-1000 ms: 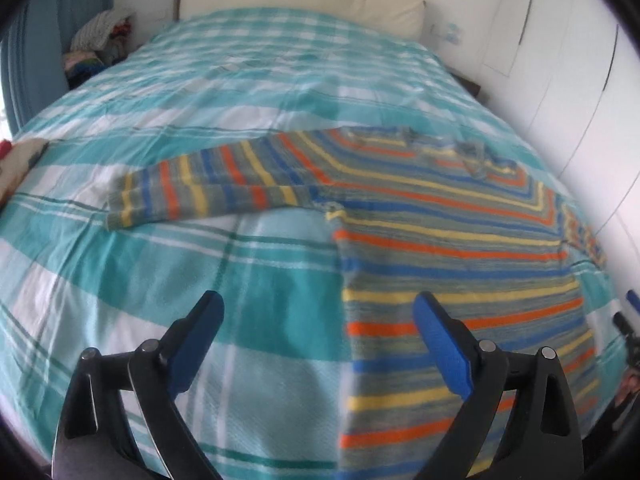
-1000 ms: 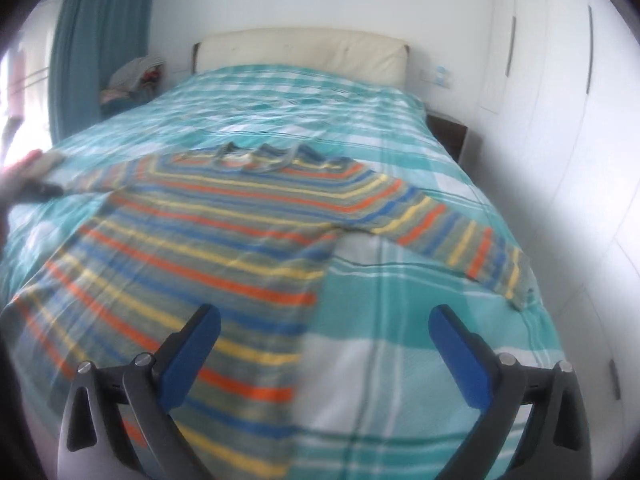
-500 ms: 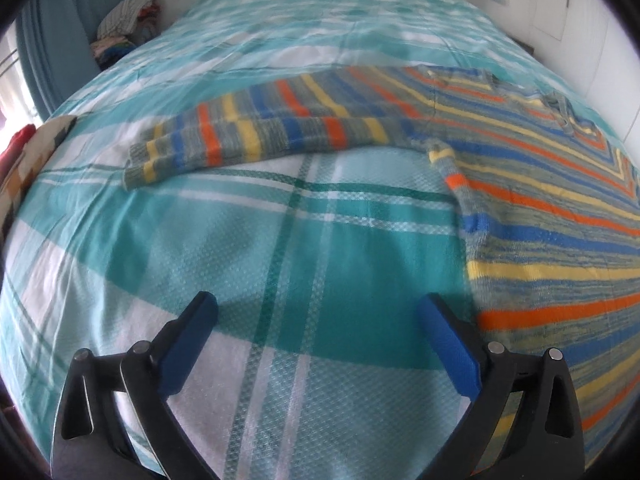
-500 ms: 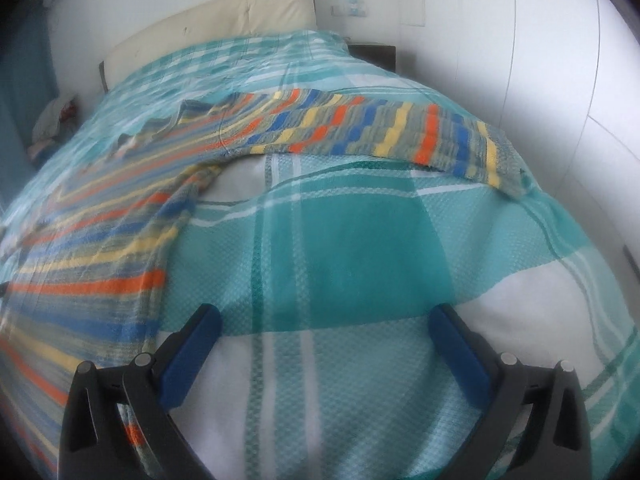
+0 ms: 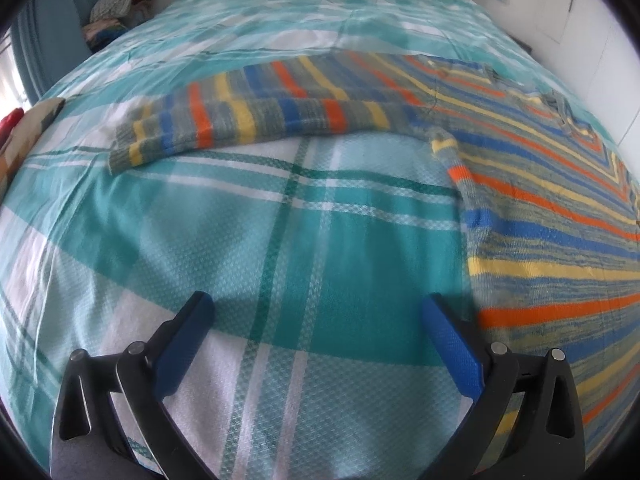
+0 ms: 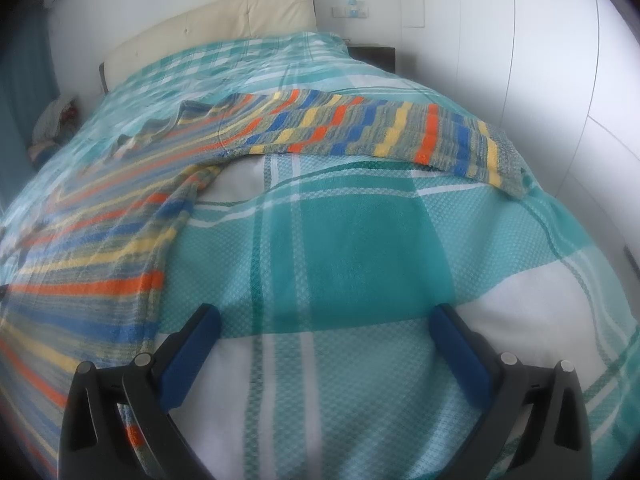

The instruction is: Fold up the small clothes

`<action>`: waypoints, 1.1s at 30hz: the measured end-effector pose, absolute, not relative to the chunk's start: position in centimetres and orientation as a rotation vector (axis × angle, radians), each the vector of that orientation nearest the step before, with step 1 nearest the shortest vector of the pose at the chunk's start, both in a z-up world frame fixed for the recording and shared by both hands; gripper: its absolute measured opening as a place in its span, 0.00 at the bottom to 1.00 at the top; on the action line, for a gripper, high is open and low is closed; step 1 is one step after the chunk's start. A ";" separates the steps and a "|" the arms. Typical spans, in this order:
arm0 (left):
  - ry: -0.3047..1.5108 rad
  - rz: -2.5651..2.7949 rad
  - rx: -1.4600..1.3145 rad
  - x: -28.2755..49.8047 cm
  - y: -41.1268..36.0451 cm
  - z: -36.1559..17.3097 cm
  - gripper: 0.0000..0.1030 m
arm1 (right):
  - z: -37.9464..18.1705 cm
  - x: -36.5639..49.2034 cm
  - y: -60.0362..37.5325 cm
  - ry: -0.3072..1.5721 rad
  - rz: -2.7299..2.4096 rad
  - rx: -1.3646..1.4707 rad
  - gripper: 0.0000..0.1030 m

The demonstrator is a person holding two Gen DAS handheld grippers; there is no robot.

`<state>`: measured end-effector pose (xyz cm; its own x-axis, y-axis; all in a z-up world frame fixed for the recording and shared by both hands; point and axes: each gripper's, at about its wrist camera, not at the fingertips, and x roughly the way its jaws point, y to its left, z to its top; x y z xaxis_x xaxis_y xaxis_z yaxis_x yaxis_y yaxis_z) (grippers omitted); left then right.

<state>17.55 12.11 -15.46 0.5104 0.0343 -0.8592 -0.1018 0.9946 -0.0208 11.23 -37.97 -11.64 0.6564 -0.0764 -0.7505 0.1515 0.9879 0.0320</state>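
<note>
A striped knitted sweater (image 5: 540, 184) in grey, orange, blue and yellow lies spread flat on the bed. Its left sleeve (image 5: 248, 120) stretches out to the left in the left wrist view. Its right sleeve (image 6: 380, 132) runs out to the right in the right wrist view, where the body (image 6: 92, 248) fills the left side. My left gripper (image 5: 316, 312) is open low over bare bedspread, just left of the sweater's side edge, nothing between its blue pads. My right gripper (image 6: 326, 316) is open too, over bare bedspread right of the sweater's side edge.
The teal and white checked bedspread (image 5: 200, 240) covers the whole bed. A cream headboard (image 6: 224, 20) stands at the far end. A pile of clothes (image 5: 120, 0) sits beside the bed at far left. White cupboard doors (image 6: 560, 60) line the right wall, with a dark bedside table (image 6: 372, 56).
Both grippers dropped closer to the bed and swung outward: the left toward the left sleeve, the right toward the right sleeve. Over the last half second they barely moved.
</note>
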 end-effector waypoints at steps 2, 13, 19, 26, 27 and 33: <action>1.042 0.075 -0.056 17.7 12.0 -15.5 1.00 | -11.6 11.2 -38.0 0.845 -0.129 0.094 1.00; 1.047 0.072 -0.043 17.8 11.9 -15.5 1.00 | -11.7 11.3 -37.9 0.846 -0.130 0.094 1.00; 1.047 0.073 -0.044 17.8 11.9 -15.5 1.00 | -11.6 11.3 -37.9 0.846 -0.130 0.093 1.00; 1.044 0.075 -0.043 17.8 11.8 -15.6 1.00 | -11.6 11.3 -37.9 0.846 -0.130 0.093 1.00; 1.043 0.075 -0.043 17.8 11.8 -15.6 1.00 | -11.6 11.3 -37.9 0.846 -0.130 0.093 1.00; 1.042 0.075 -0.043 17.8 11.9 -15.5 1.00 | -11.6 11.3 -37.9 0.846 -0.131 0.092 1.00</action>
<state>17.75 11.85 -15.55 0.5023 0.0414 -0.8637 -0.0822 0.9966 0.0000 11.30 -37.89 -11.63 0.6554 -0.0785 -0.7512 0.1515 0.9880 0.0289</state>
